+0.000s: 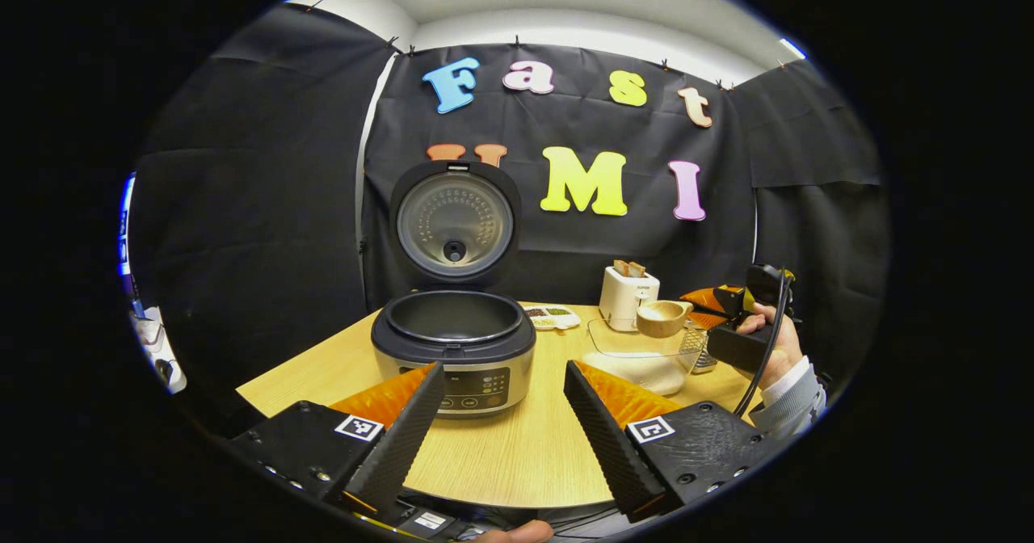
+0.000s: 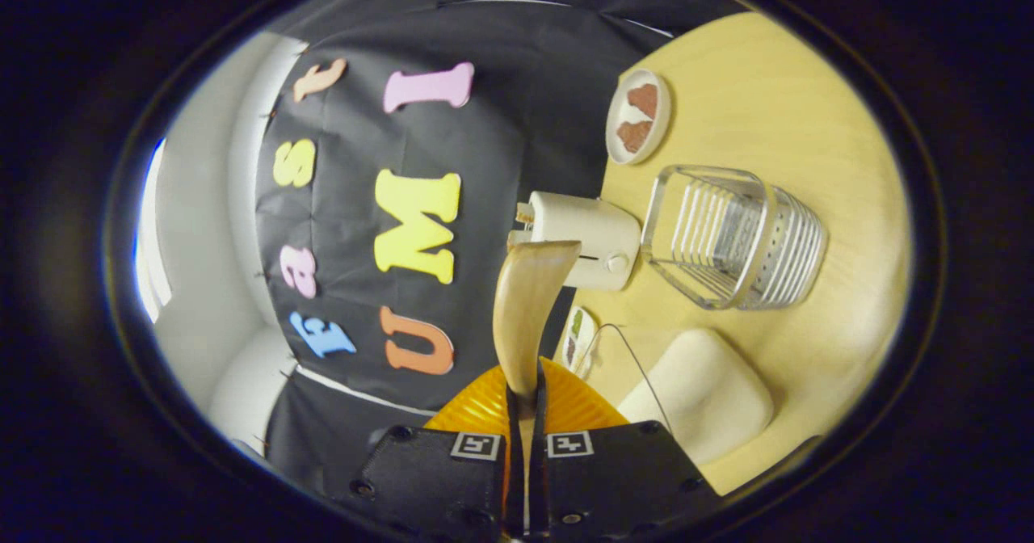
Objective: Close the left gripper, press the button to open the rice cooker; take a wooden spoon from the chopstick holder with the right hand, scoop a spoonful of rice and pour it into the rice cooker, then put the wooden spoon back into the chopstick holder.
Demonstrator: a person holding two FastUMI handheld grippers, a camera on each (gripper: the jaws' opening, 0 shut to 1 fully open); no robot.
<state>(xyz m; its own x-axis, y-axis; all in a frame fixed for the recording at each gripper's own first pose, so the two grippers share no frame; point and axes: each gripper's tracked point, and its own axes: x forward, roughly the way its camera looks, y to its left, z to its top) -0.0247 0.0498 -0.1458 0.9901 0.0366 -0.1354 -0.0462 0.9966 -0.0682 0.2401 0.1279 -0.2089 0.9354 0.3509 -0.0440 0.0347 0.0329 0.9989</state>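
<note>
the wooden spoon (image 2: 529, 309) is clamped in the right gripper (image 2: 525, 414); left gripper (image 1: 501, 414) held apart, rice cooker (image 1: 453, 341) lid-up at twelve o'clock.

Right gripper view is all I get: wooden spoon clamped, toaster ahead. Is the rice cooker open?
Observer: Yes. In the left gripper view the rice cooker has its lid upright, fully open.
Operator: Anything in the pot?
Observer: The inner pot looks dark and bare; I see no rice in it.
Operator: Is the other hand in my way?
Observer: The left gripper has its tongs open, low in front of the cooker's control panel, not over the pot.
Operator: Where is my spoon relative to the rice?
Observer: The wooden spoon hangs with its bowl over the clear rice container, right of the cooker.
</note>
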